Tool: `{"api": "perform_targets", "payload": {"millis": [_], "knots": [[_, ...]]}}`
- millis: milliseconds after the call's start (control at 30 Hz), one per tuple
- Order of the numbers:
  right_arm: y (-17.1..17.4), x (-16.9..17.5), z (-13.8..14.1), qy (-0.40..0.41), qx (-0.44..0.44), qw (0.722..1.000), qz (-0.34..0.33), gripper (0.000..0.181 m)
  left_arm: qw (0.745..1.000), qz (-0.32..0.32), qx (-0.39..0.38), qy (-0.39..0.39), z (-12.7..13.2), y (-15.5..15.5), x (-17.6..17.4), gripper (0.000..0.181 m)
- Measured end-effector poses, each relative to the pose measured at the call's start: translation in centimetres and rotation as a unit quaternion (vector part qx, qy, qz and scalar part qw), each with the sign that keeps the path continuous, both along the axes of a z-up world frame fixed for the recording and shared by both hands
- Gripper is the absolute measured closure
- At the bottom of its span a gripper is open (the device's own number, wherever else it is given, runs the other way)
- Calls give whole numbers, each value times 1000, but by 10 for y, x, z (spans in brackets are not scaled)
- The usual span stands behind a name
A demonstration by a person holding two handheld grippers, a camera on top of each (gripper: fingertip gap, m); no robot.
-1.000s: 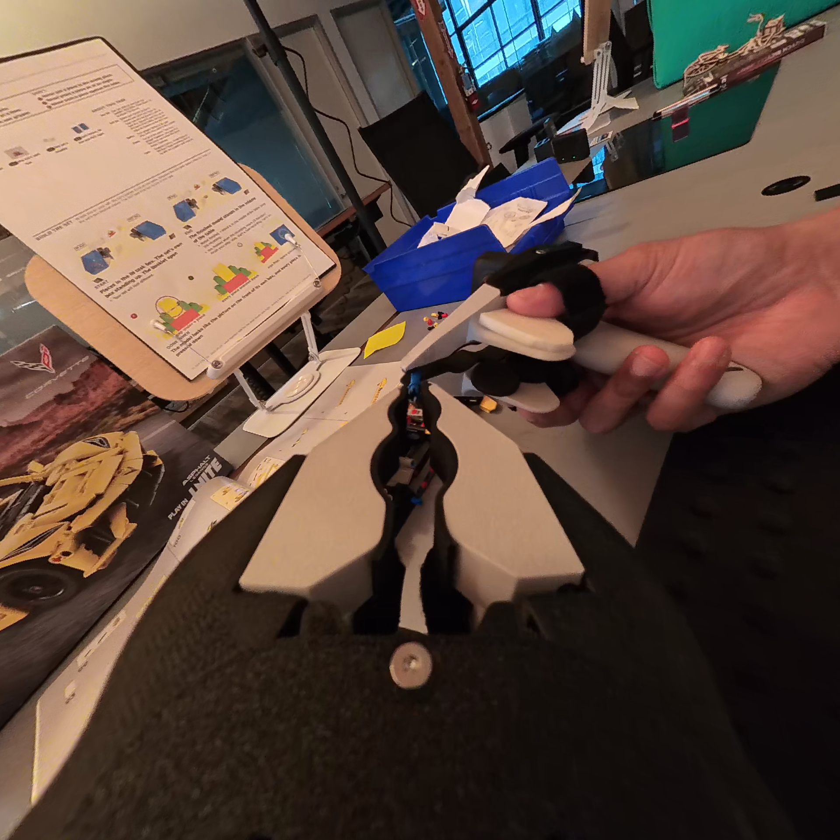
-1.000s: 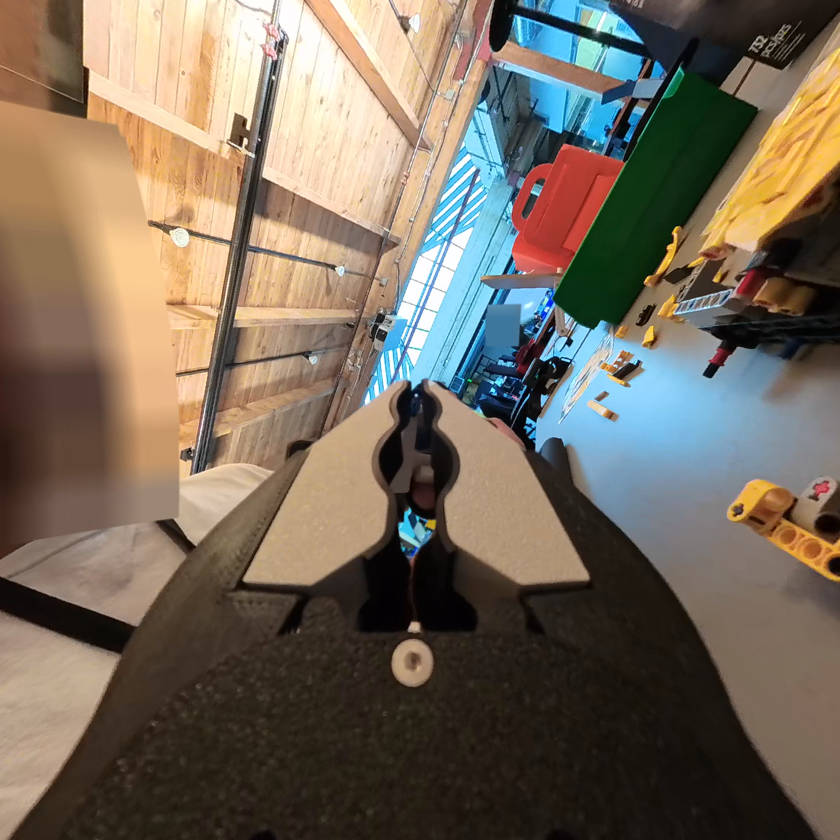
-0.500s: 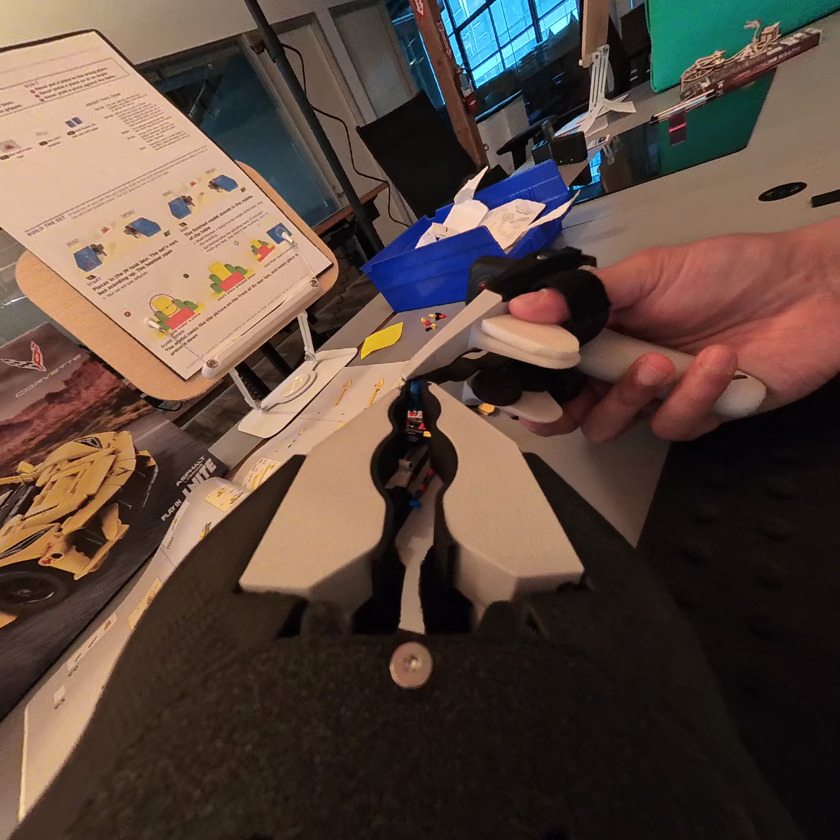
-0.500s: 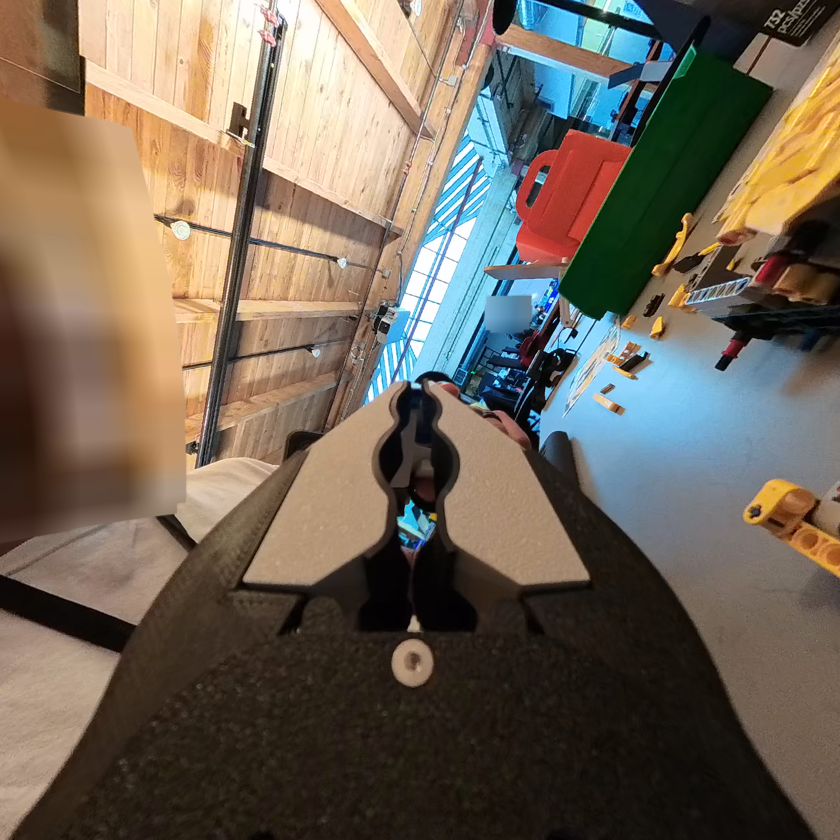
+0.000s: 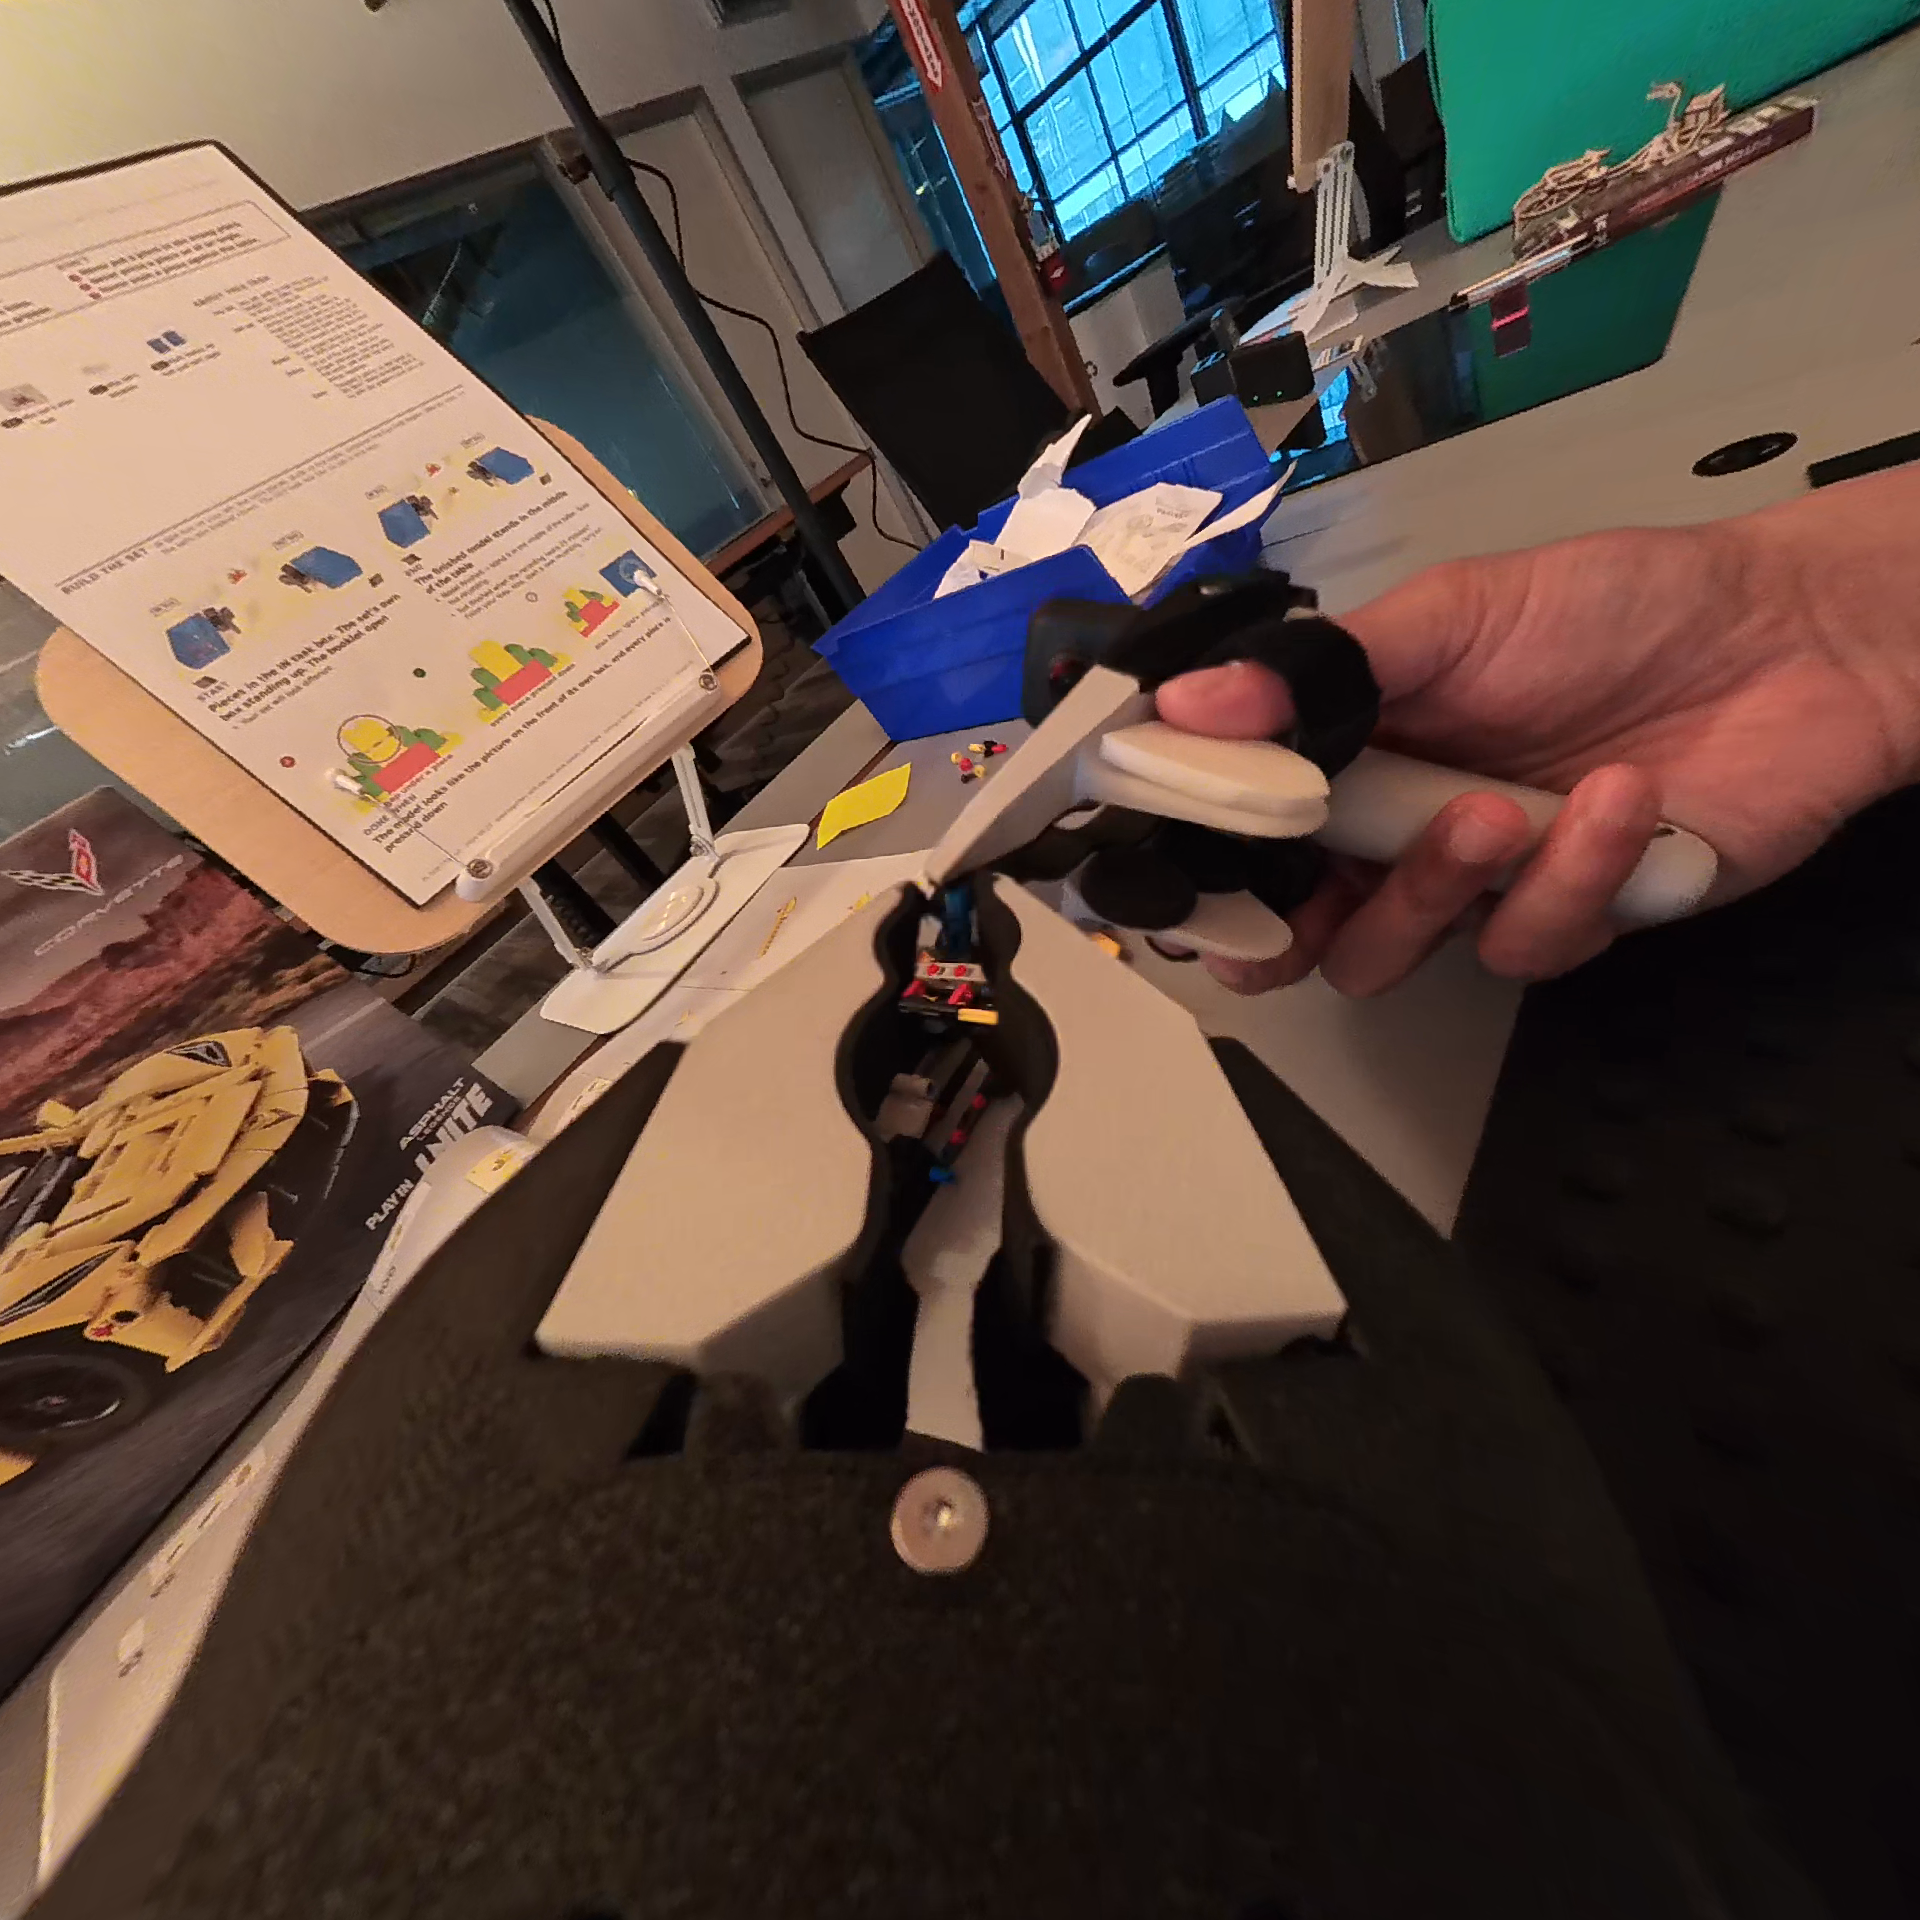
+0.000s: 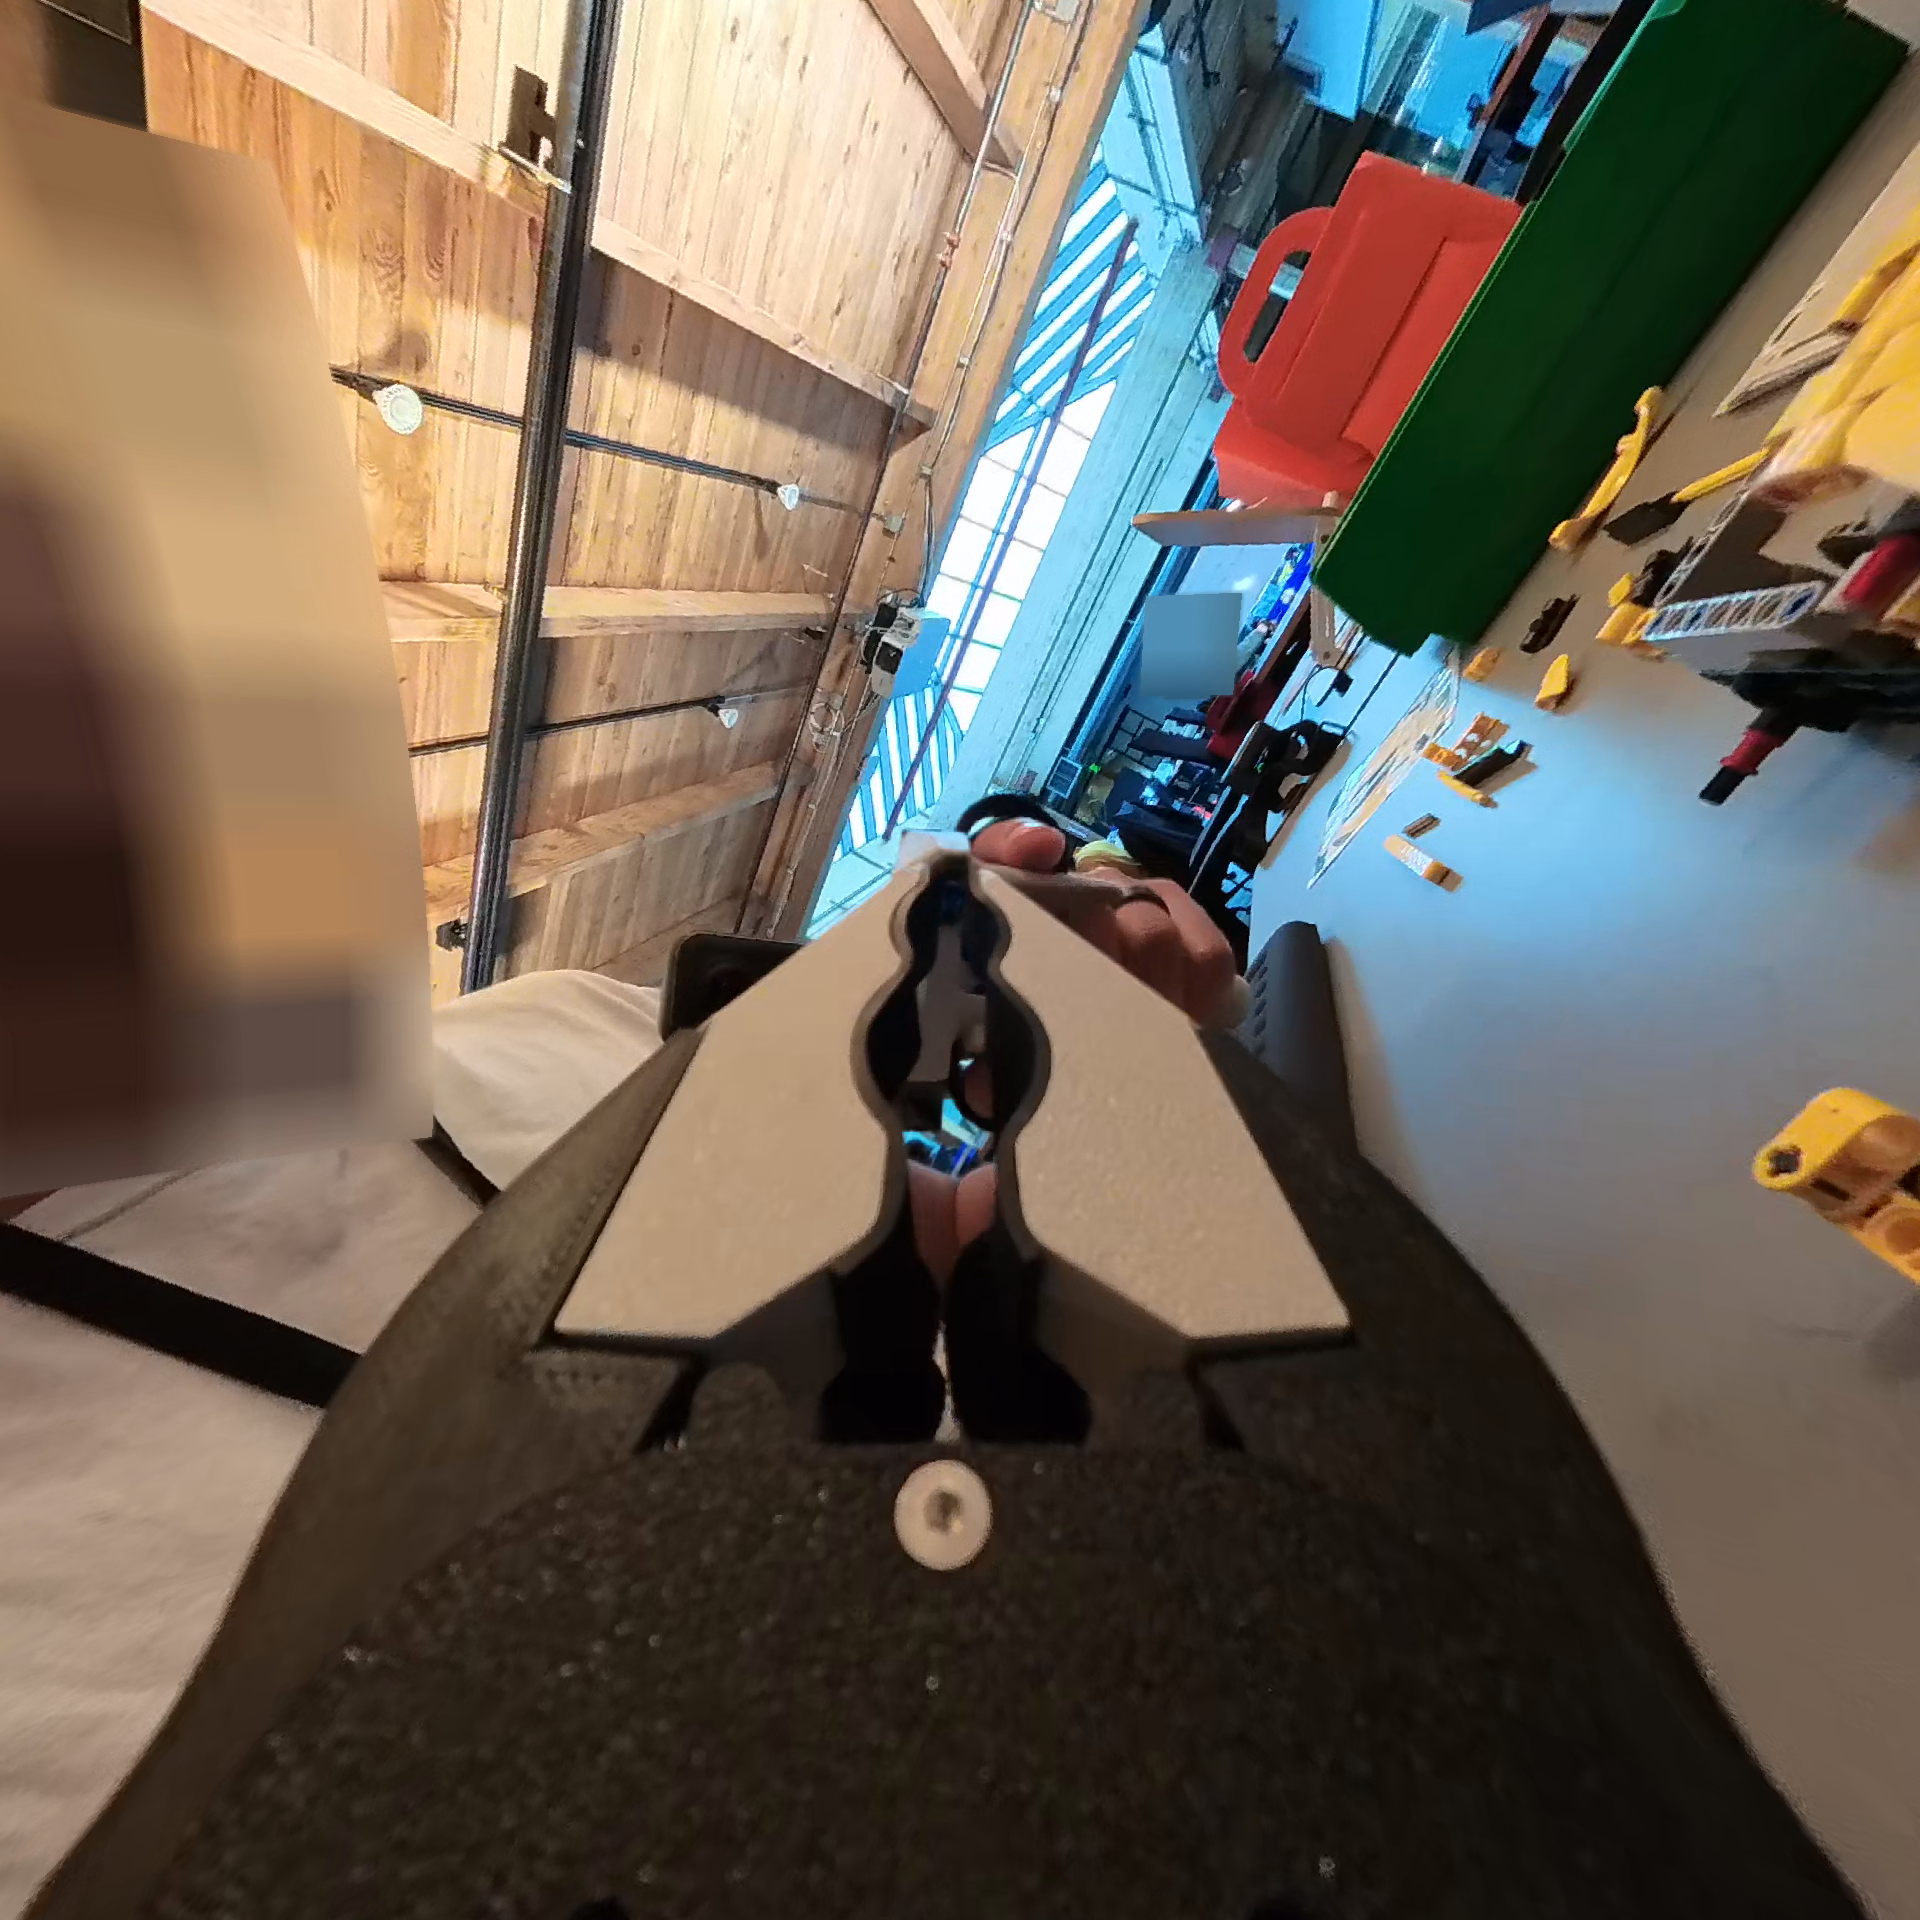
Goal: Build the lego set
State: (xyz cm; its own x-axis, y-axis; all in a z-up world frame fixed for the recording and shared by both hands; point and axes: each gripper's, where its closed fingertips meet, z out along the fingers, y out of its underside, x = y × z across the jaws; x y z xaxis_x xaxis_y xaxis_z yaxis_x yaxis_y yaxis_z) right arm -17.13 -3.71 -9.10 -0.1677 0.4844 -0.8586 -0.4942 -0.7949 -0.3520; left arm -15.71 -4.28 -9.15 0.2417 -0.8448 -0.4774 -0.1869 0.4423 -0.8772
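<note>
Item: left gripper (image 5: 951,906), jaws narrow, clamping a small black lego sub-assembly with red and yellow studs (image 5: 948,987); a short blue peg (image 5: 954,914) is standing out of it at the fingertips. Item: right gripper (image 6: 948,883), jaws nearly together, the blue peg apparently pinched between them. Change: over the last second the two tips are closing on each other, and the left hand (image 6: 1122,930) is now showing larger at 12 o'clock beyond the right tips; judged, the peg is being seated. Room: both are working in the air above the grey tabletop (image 5: 1351,1101). The blue plastic bin of papers (image 5: 935,665) is lying at 12 o'clock, the instruction sheet on its wooden stand (image 5: 312,520) at 10 o'clock, the part-built yellow and black model (image 6: 1818,582) well apart at 2 o'clock.
</note>
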Motion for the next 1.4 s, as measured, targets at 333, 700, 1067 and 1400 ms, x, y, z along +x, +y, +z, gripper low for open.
{"api": "perform_targets", "payload": {"millis": [333, 700, 1067, 1400], "knots": [[-1, 3, -1, 15, -9, 1000, 6, 179, 1000, -1, 5, -9, 7, 2, -1, 180], [-3, 5, 3, 29, -9, 999, 18, 179, 1000, -19, 3, 3, 2, -5, 2, 176], [-4, 58, 11, -78, 62, 994, -53, 165, 1000, 8, -13, 19, -7, 17, -5, 177], [-79, 148, -121, -656, 73, 752, 0, 153, 968, -13, -248, -48, -26, 66, -26, 177]]}}
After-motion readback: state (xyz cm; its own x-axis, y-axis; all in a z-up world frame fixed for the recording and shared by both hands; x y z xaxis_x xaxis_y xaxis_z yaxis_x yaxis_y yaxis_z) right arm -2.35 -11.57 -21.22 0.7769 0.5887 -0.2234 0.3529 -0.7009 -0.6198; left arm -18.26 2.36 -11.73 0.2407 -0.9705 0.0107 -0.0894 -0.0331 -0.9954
